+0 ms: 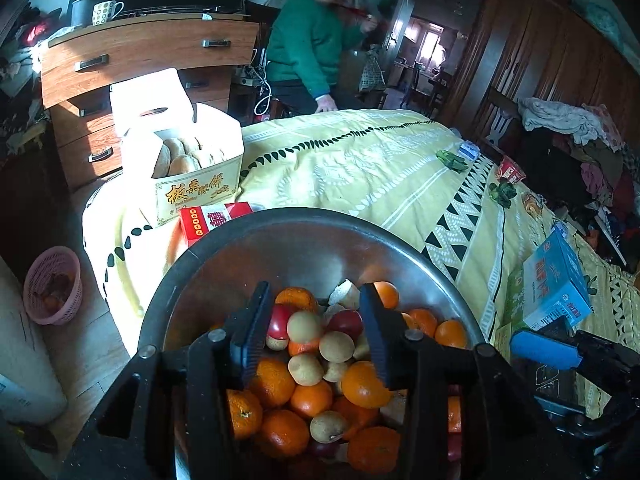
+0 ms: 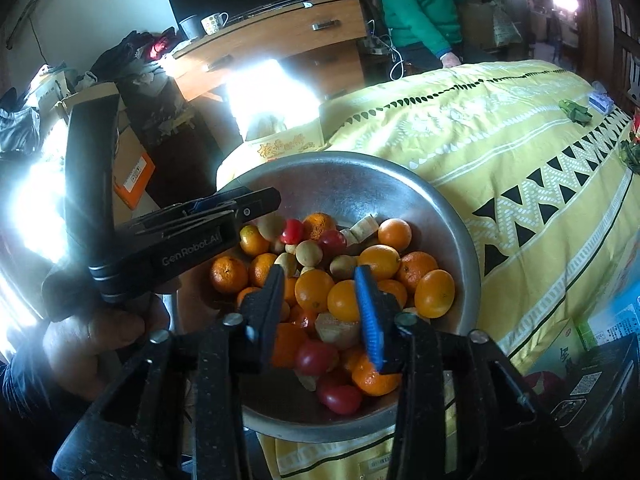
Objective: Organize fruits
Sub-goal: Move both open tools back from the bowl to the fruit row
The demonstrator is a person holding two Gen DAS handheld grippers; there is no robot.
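A steel bowl (image 1: 304, 240) (image 2: 360, 184) sits at the near edge of a bed with a yellow cover. It holds a heap of oranges (image 1: 362, 384) (image 2: 316, 290), small brown round fruits (image 1: 305, 326) (image 2: 306, 251), red fruits (image 1: 346, 320) (image 2: 316, 356) and pale cut pieces (image 2: 364, 227). My left gripper (image 1: 316, 300) is open over the pile, jaws wide apart and empty; it also shows from the side in the right wrist view (image 2: 240, 204). My right gripper (image 2: 320, 276) is open above the oranges; one of its blue pads (image 1: 544, 350) shows in the left wrist view.
An open white box of pastries (image 1: 188, 168) and a red packet (image 1: 212, 218) lie behind the bowl. A blue box (image 1: 560, 284) lies right of the bowl. A person in green (image 1: 308, 48) stands beyond the bed. A pink basket (image 1: 54, 284) sits on the floor.
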